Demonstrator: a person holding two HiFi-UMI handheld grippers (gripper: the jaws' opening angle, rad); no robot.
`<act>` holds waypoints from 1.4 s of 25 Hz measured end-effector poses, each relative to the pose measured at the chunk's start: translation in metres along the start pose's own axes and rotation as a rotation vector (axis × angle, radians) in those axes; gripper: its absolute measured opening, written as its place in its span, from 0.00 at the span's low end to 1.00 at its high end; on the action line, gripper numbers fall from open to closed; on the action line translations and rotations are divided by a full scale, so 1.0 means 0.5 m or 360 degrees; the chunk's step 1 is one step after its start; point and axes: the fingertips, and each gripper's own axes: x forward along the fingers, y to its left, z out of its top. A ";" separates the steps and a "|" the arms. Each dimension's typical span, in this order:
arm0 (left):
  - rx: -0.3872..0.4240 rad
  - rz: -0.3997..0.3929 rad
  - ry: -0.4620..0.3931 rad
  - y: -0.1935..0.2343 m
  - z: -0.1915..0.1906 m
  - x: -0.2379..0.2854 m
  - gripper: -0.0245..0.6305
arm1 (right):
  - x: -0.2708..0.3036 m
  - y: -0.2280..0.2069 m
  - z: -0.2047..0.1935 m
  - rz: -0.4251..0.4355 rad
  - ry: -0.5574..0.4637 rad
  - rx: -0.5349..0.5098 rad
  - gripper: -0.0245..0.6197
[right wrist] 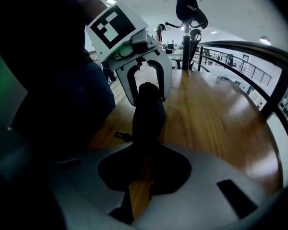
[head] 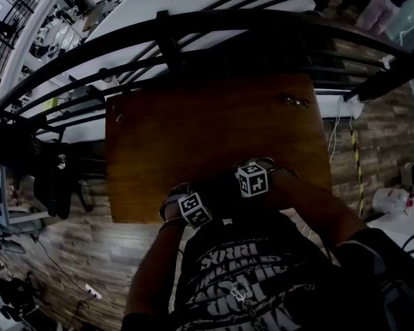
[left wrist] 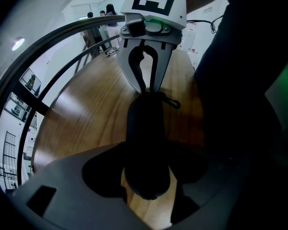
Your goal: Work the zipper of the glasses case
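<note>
**Both ends of glasses case (left wrist: 145,128) pinned for zipper work**

The case lies at the 6 o'clock edge of a wooden table (head: 193,136), close against the person and stretched lengthwise between the two tools. The left gripper (right wrist: 149,96) stands wide and clasps one rounded end of the case across its width. In the left gripper view the right gripper (left wrist: 144,86) sits at 12 o'clock from it. Its jaws are nipped nearly together on the opposite end, and it is too dark to tell whether the zipper tab lies between them.

To do this step well, the left clasp should probably hold firm and pin the case flat. The right should take the tab alone, not the shell, and draw it along the seam, following the curve at the end rather than lifting away. A pinch on the fabric beside the tab would probably drag the whole case.

The case is a long, dark, soft-looking pod with rounded ends, its seam lost in shadow. A small dark clip (left wrist: 172,101) juts out at about 2 o'clock near the right gripper's tips and rests on the wood.
</note>
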 end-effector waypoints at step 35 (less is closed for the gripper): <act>0.0032 0.0108 -0.0019 0.020 -0.003 0.028 0.43 | -0.015 0.000 -0.006 0.0133 -0.0038 0.0273 0.06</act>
